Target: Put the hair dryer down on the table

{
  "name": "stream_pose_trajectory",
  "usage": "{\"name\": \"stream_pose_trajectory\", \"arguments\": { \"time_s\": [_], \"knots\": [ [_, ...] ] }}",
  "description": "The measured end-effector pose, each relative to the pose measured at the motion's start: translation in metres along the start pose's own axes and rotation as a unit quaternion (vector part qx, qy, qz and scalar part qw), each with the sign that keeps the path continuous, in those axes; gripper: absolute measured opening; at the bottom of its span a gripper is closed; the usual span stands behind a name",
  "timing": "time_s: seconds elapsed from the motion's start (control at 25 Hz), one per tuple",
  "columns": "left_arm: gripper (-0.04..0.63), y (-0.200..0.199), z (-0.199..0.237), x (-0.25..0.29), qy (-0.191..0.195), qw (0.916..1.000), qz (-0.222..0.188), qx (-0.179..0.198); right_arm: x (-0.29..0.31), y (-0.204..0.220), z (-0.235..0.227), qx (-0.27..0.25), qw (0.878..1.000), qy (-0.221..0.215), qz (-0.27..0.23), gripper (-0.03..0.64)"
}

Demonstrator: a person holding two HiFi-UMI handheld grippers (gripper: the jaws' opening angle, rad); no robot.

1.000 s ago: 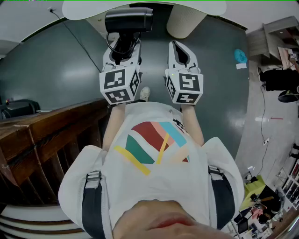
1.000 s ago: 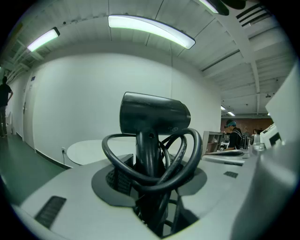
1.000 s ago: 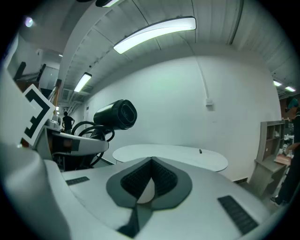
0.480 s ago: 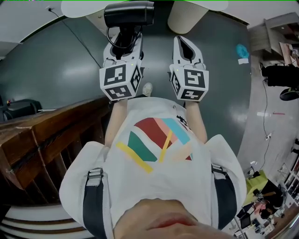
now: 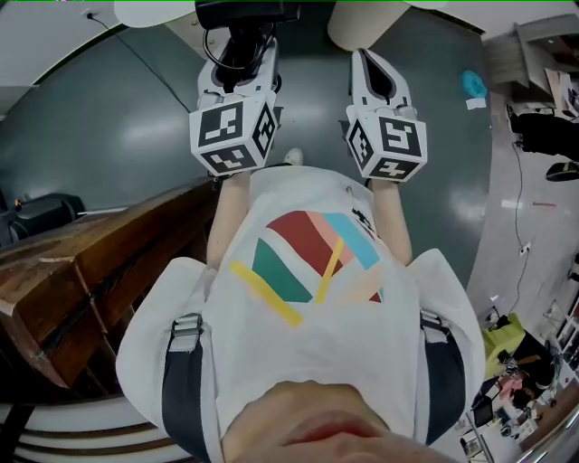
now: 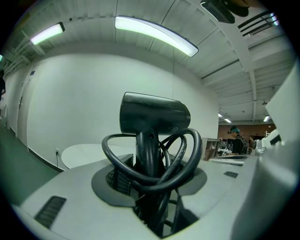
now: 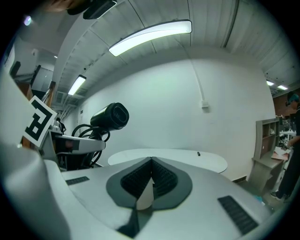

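Note:
A black hair dryer (image 5: 246,11) stands upright in my left gripper (image 5: 237,56), which is shut on its handle, with the coiled cord looped round the handle. In the left gripper view the dryer (image 6: 154,115) rises between the jaws of my left gripper (image 6: 150,187), barrel pointing sideways. It hangs in the air short of the white oval table (image 7: 178,159), whose edge shows at the top of the head view (image 5: 149,13). My right gripper (image 5: 371,77) is held beside the left, shut and holding nothing (image 7: 151,176). The dryer (image 7: 110,117) shows at its left.
A dark wooden railing (image 5: 90,262) runs close on my left, a black bag (image 5: 36,212) beyond it. A grey floor lies below, with a cable (image 5: 145,68) and a cyan object (image 5: 472,83). Shelves (image 5: 534,54) stand at the right. A person (image 6: 236,138) stands far off.
Both grippers have moved forward toward the table, upward in the head view. The dryer's barrel is now partly cut off by the top edge. The grip is unchanged.

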State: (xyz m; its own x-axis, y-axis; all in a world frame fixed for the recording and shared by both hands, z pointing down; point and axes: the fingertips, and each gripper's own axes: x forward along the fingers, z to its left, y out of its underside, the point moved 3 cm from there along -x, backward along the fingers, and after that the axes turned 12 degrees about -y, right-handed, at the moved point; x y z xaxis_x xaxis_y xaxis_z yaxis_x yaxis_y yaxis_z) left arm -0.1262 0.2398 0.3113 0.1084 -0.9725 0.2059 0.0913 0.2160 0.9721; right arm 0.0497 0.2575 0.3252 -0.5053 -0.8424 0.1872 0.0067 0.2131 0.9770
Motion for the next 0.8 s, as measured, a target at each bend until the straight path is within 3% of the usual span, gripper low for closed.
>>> {"name": "stream_pose_trajectory", "arguments": {
  "time_s": [0.48, 0.8],
  "knots": [
    [0.225, 0.002, 0.019, 0.030, 0.021, 0.9998, 0.001, 0.001, 0.026, -0.002, 0.006, -0.021, 1.000, 0.010, 0.013, 0.011],
    [0.225, -0.004, 0.016, 0.047, 0.017, 0.9998, -0.009, 0.005, 0.040, -0.012, -0.008, -0.031, 0.999, -0.001, -0.010, 0.011]
  ]
}}
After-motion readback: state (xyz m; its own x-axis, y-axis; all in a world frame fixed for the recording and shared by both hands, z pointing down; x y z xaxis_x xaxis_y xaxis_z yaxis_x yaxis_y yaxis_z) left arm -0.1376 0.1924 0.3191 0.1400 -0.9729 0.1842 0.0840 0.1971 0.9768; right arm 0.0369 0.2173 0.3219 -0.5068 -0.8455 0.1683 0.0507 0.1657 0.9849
